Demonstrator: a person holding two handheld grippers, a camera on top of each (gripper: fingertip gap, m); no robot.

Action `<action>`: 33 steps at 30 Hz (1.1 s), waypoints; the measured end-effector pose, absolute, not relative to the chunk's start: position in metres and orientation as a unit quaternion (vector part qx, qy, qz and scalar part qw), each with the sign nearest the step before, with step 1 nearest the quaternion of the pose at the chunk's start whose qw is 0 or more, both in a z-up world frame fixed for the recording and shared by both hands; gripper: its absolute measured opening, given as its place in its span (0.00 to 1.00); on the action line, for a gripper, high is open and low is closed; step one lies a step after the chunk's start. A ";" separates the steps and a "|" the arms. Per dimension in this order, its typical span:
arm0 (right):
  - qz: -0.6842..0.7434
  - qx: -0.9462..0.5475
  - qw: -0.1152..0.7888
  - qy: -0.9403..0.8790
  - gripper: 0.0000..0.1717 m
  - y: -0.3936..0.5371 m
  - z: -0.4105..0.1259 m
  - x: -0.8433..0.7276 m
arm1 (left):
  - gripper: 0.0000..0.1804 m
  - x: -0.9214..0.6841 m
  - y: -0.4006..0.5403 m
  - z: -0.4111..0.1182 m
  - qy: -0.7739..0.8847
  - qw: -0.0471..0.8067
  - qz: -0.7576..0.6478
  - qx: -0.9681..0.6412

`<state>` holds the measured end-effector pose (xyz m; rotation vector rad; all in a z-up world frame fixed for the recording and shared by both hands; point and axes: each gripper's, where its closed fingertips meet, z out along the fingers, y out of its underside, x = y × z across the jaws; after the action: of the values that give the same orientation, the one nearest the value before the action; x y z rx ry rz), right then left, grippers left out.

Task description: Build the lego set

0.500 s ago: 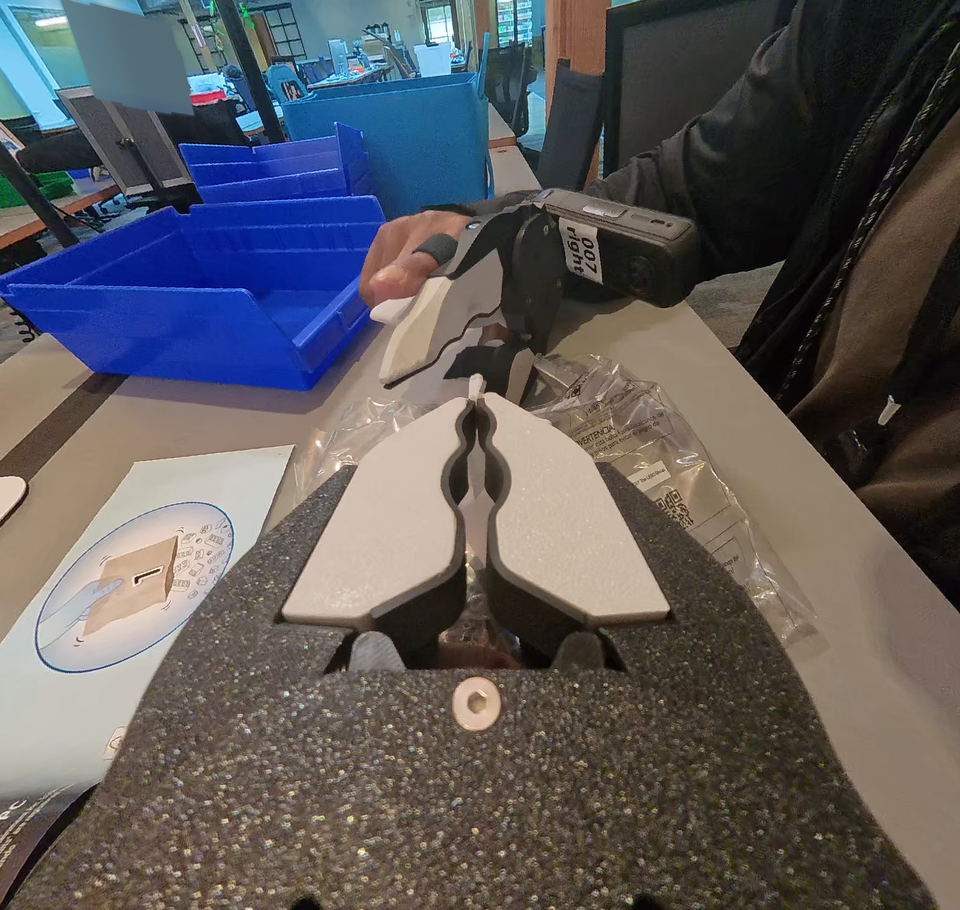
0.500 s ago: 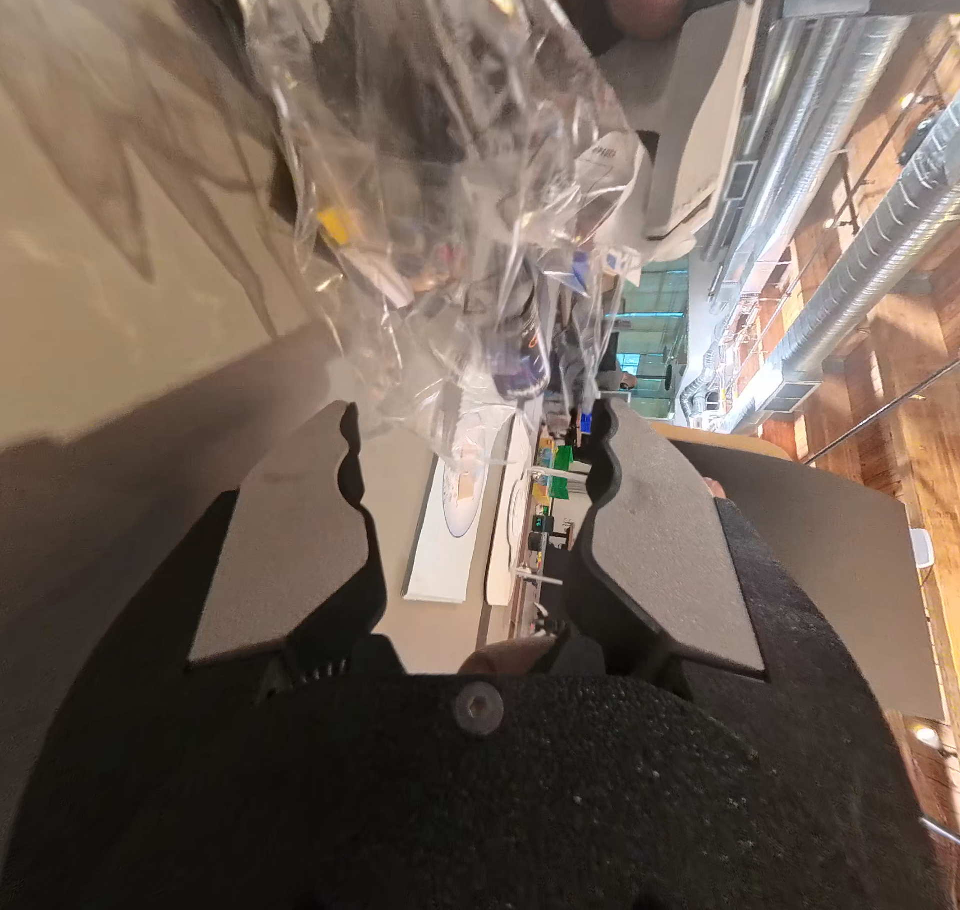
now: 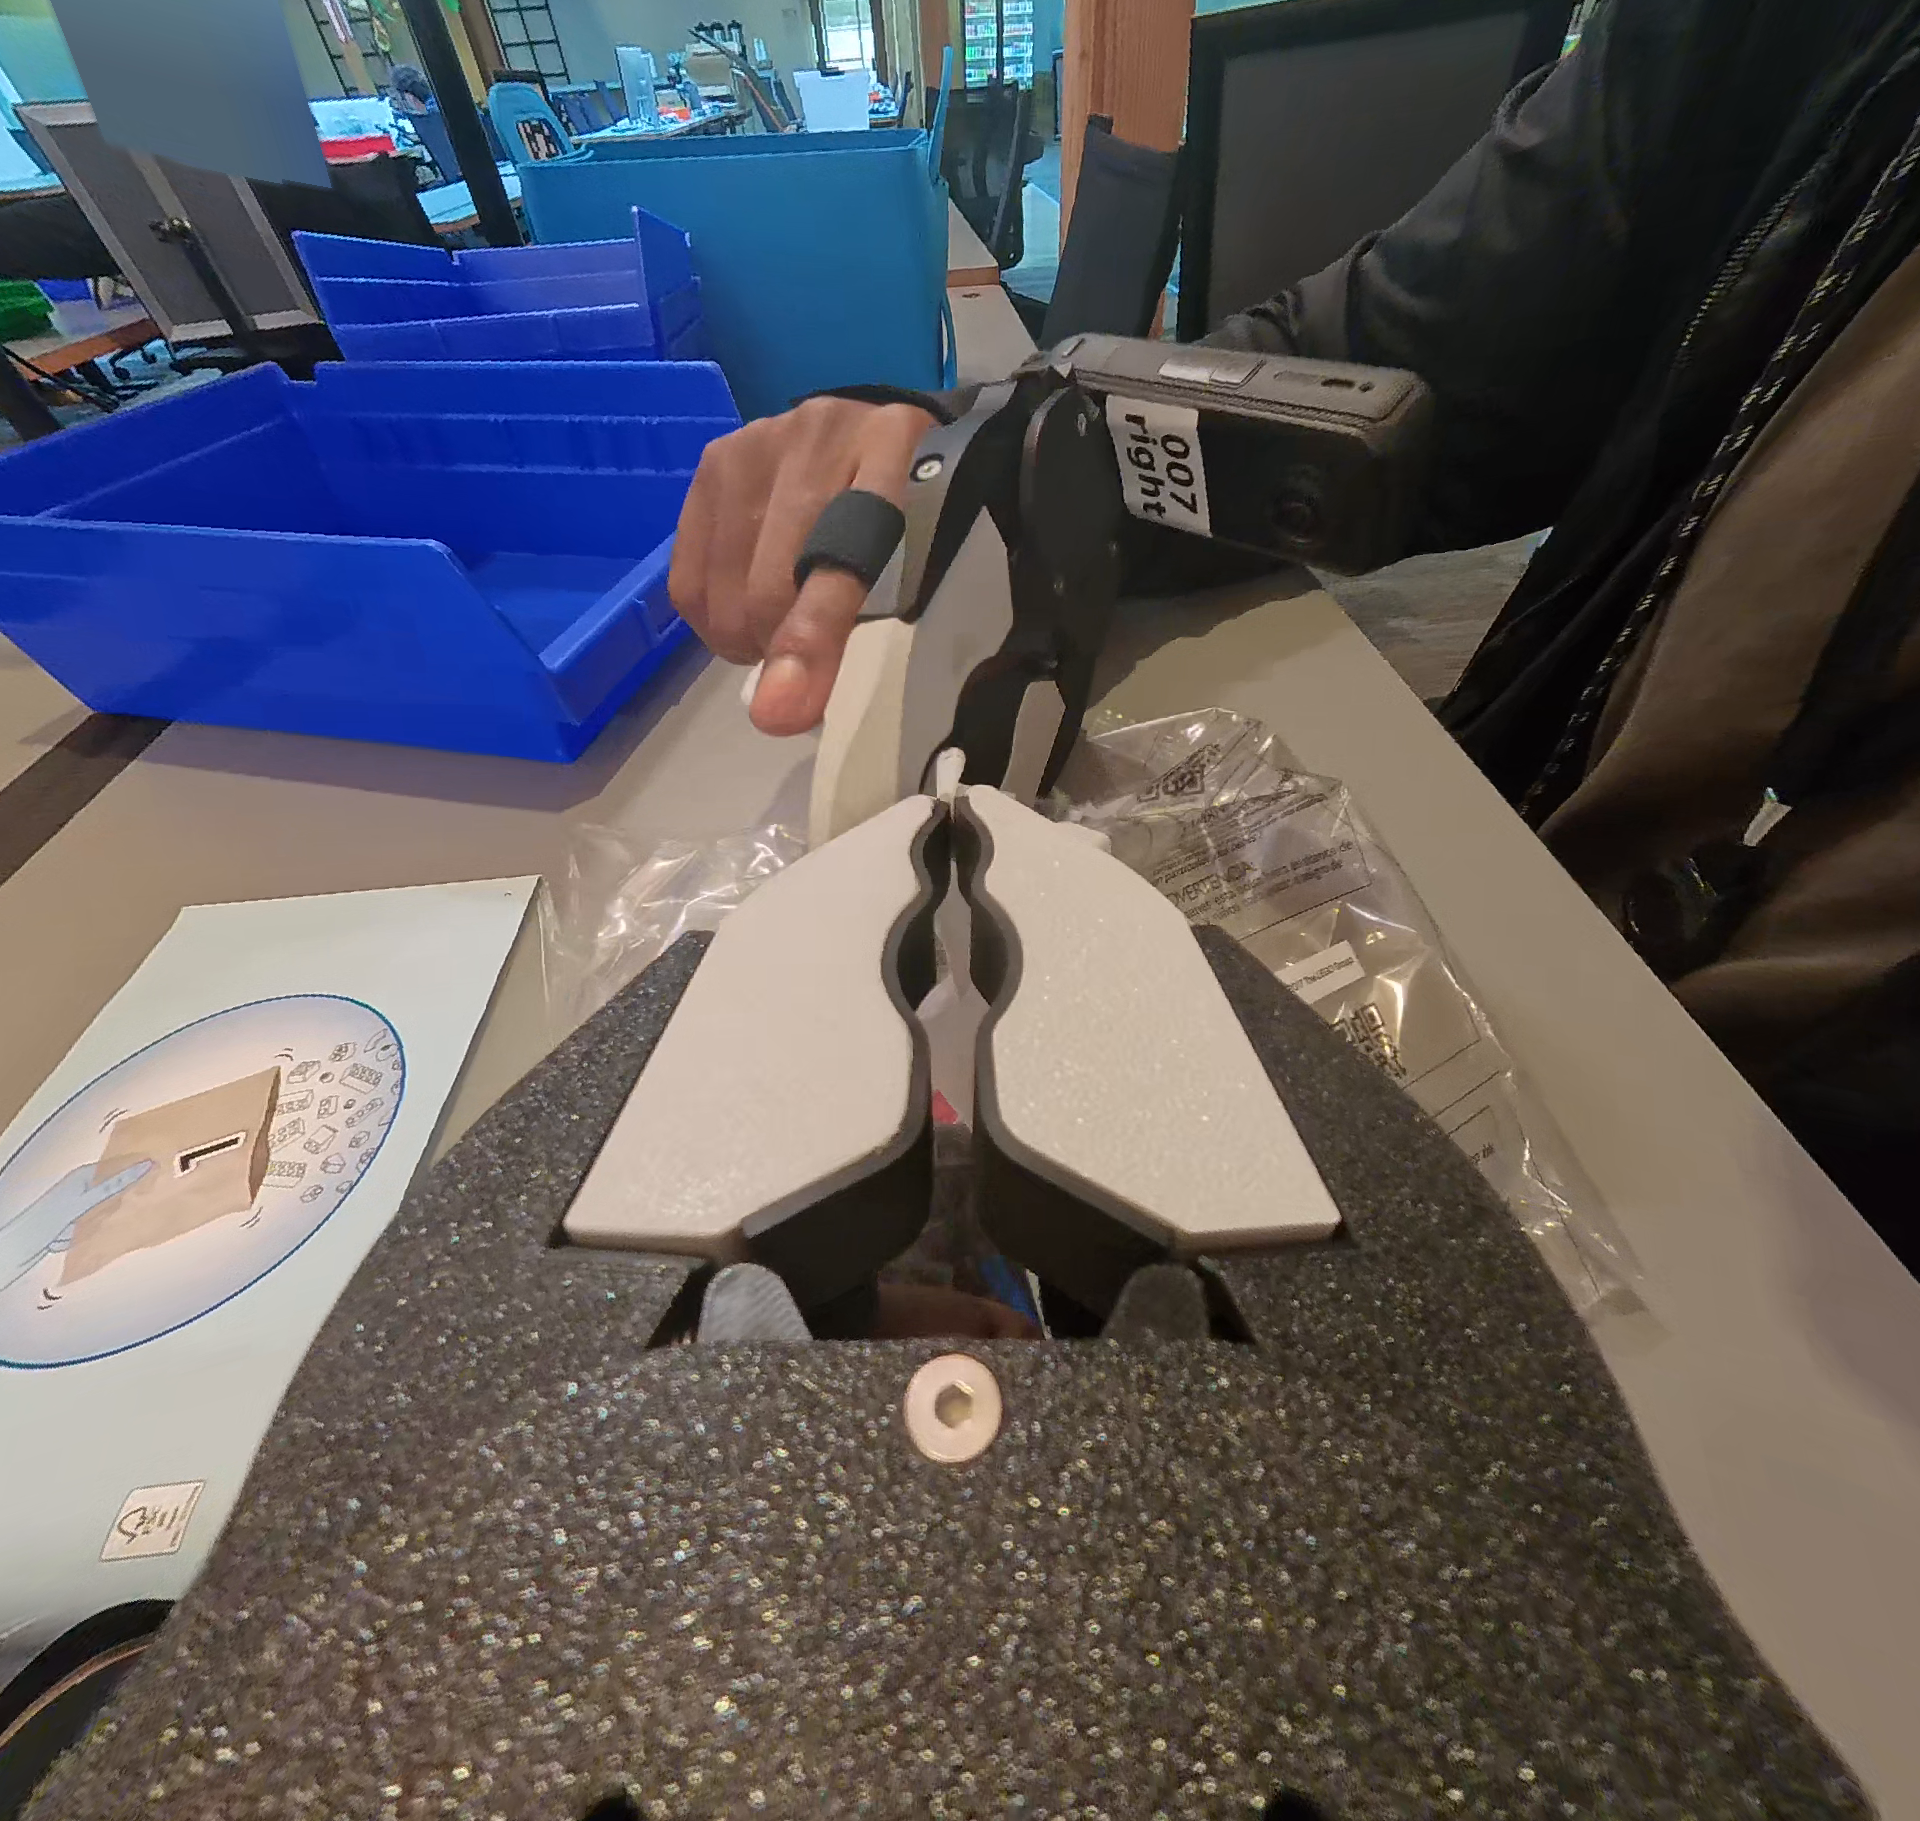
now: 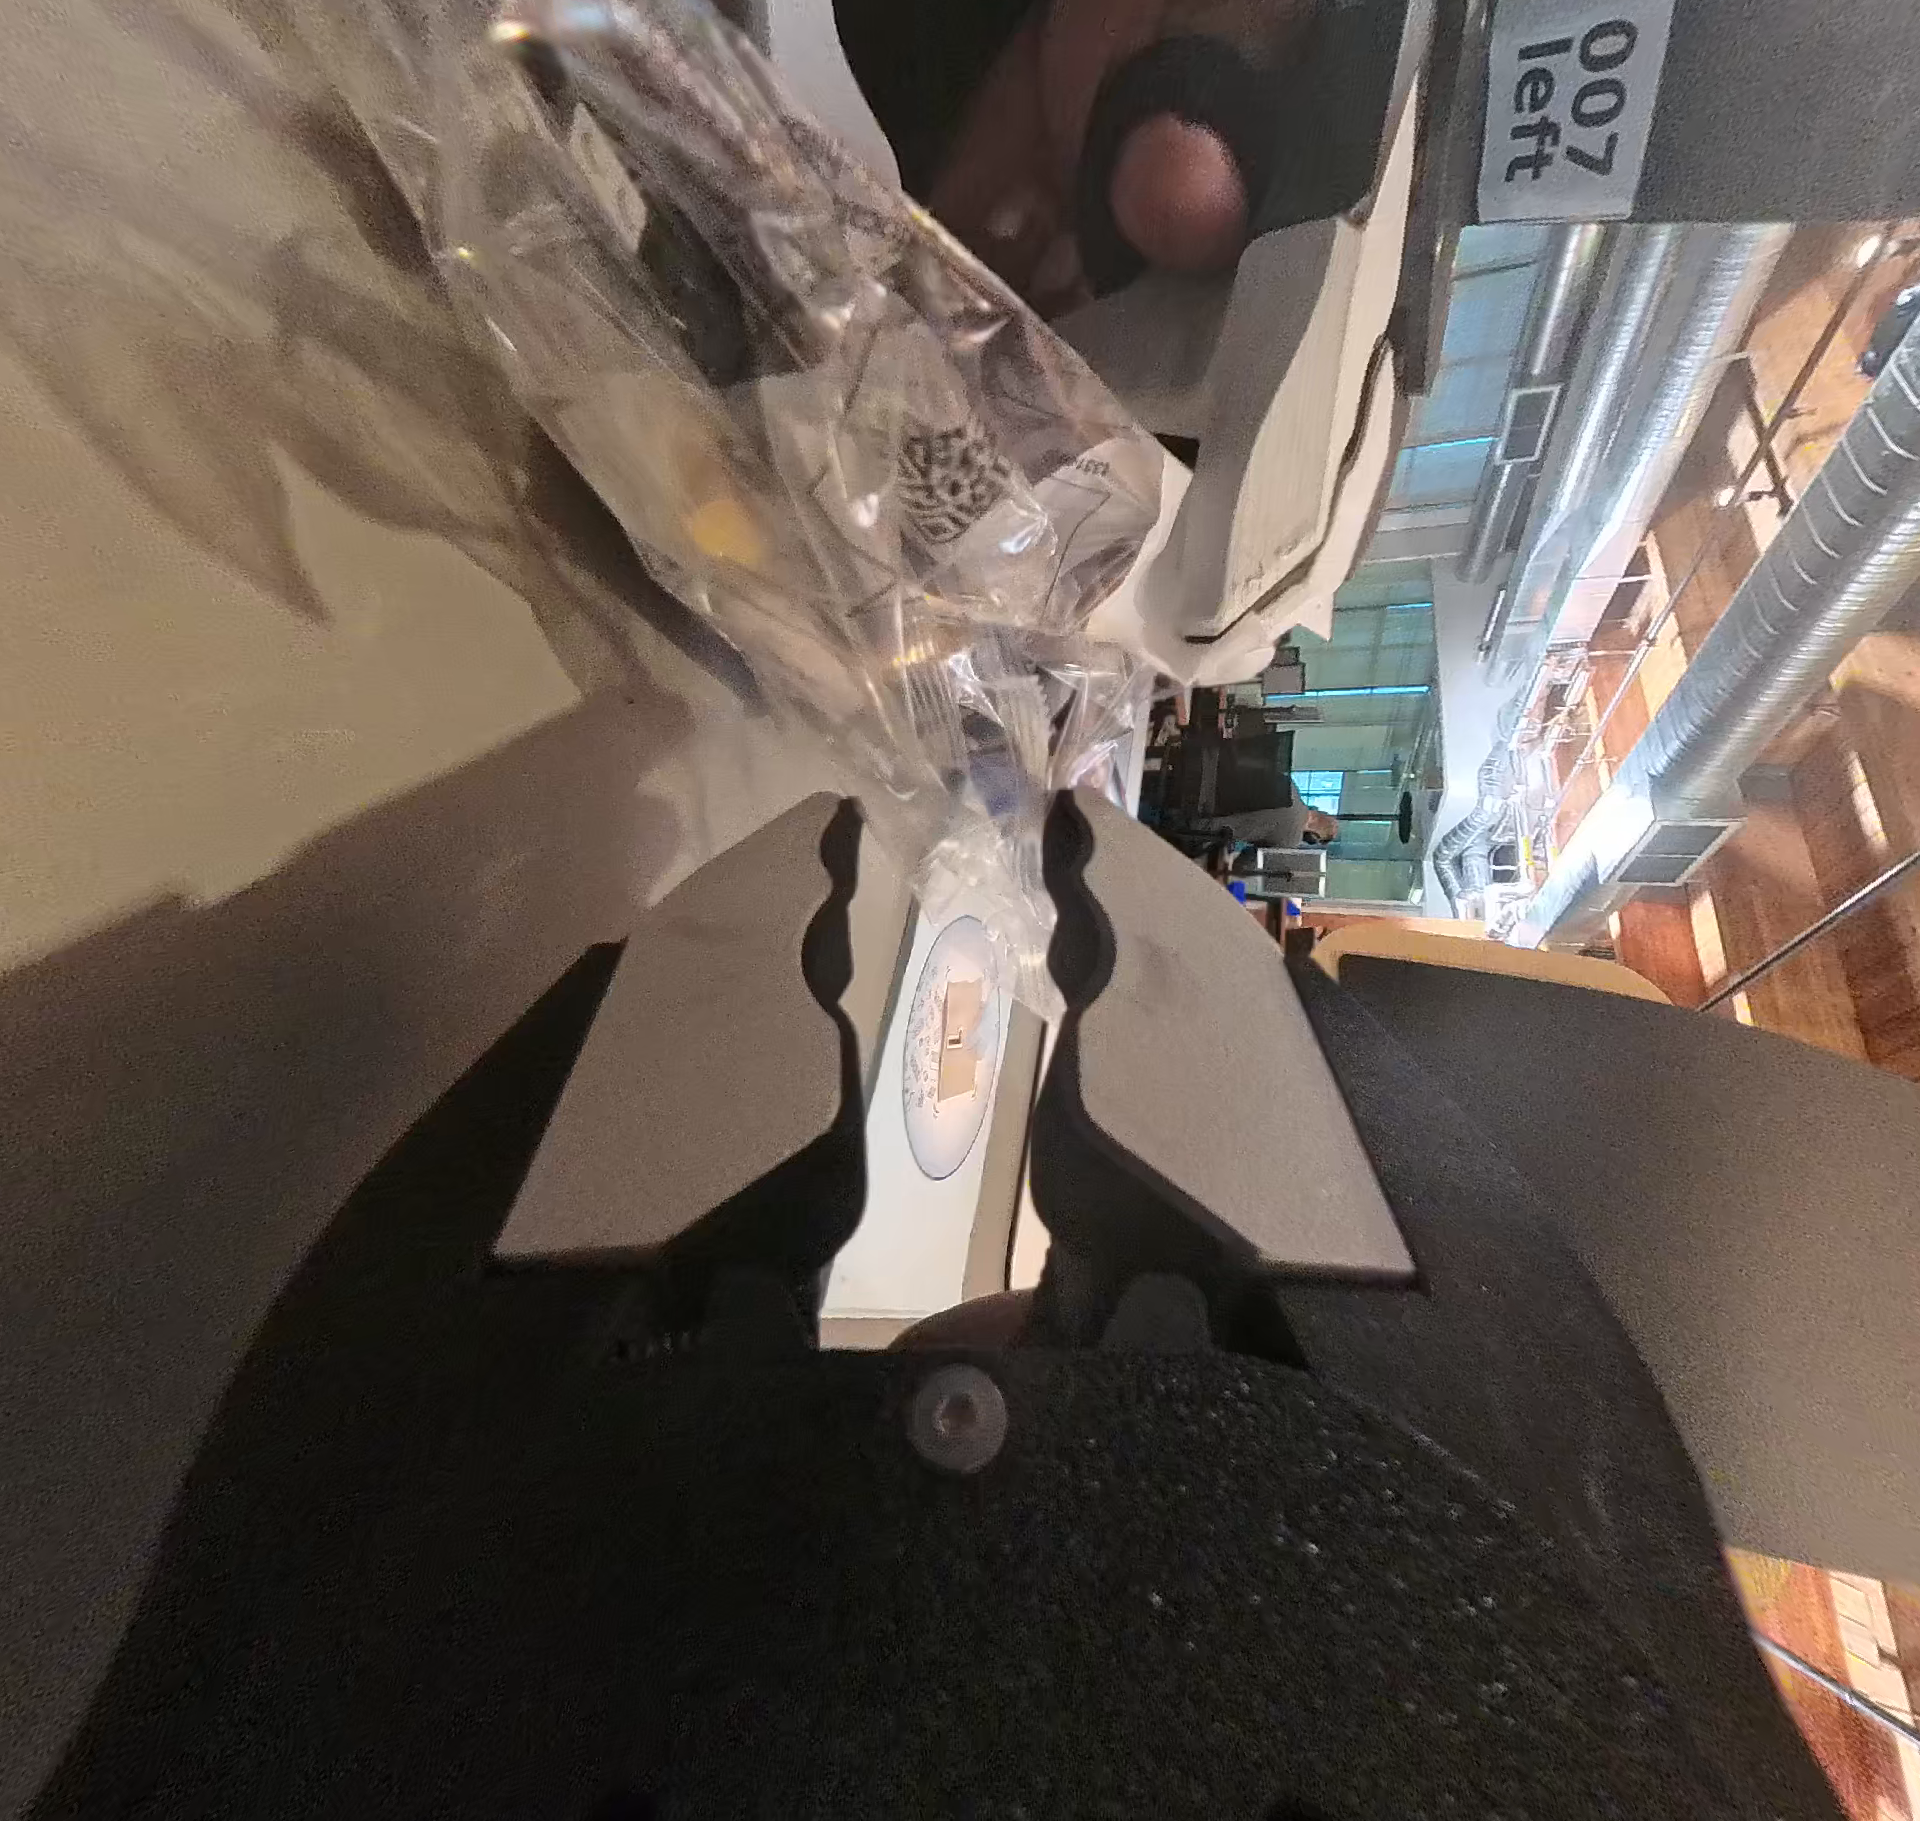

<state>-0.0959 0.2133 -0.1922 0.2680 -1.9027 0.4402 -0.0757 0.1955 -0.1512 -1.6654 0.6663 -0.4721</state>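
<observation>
Left wrist view: tool (image 3: 952, 807) clamped on plastic bag (image 3: 1299, 898).

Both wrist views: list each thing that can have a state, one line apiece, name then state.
Left tool: shut, pinching a white edge of the clear plastic bag.
Right tool: fingers apart, bag's crumpled end between them; contact cannot be told.
Clear plastic bag: crumpled, small pieces inside, partly resting on the table.
Blue bin: upright, open-topped, nothing visible inside.
Printed sheet: lying flat.
</observation>
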 end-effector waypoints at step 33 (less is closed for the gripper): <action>0.013 -0.165 0.395 -0.904 0.00 0.309 -0.113 -0.108 | 0.31 -0.094 0.149 -0.183 0.201 0.602 -0.007 -0.773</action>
<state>-0.1085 0.3094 -0.1132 -0.4179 -2.2907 0.0335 -0.0939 0.1489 -0.1834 -1.7908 0.4656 -0.0170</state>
